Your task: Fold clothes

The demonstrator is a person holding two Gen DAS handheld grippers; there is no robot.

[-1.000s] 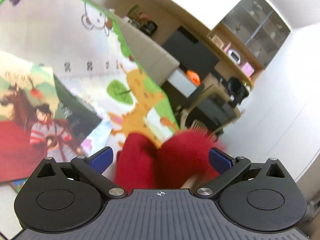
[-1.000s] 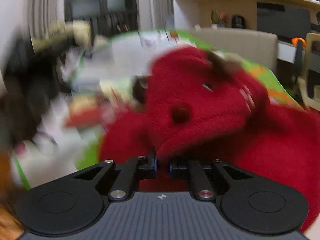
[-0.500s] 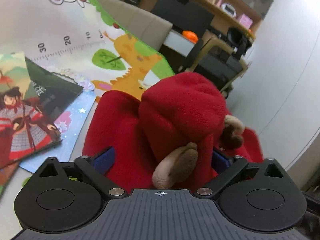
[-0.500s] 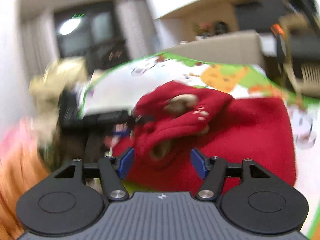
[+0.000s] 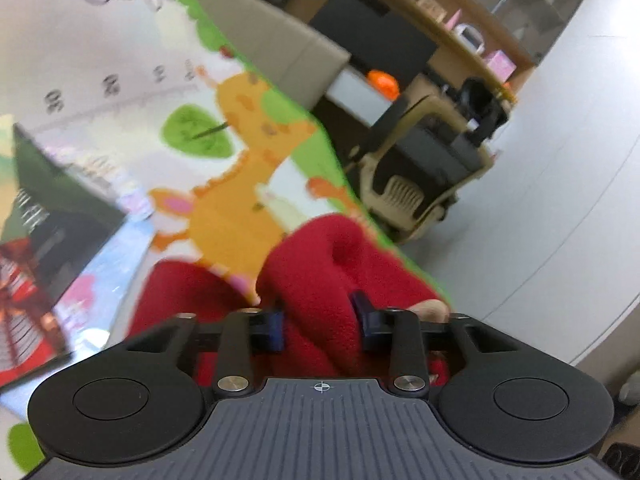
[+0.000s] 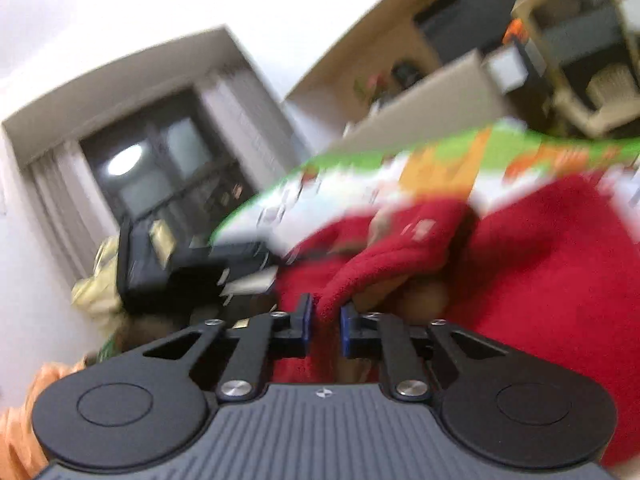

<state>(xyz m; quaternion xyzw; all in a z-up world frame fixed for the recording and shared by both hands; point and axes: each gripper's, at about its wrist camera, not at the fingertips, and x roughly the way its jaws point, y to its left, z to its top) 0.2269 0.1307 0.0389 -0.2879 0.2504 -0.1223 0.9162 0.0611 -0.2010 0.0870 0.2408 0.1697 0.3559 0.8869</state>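
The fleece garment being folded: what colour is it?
Red; the fleece garment shows best in the left wrist view.

The red garment point(image 5: 320, 280) is thick, fuzzy fleece, matt and napped. Under it the play mat point(image 5: 224, 184) looks smooth and faintly glossy. Both grippers' bodies point(image 6: 320, 432) are matt black ribbed plastic with shiny metal pivots.

Cartoon play mat point(image 5: 224, 184) with an orange giraffe, green border and number scale; picture book point(image 5: 36, 248) on its left part; beige chair point(image 5: 416, 184), dark television point(image 5: 372, 46) and wall shelf point(image 5: 472, 40) beyond.
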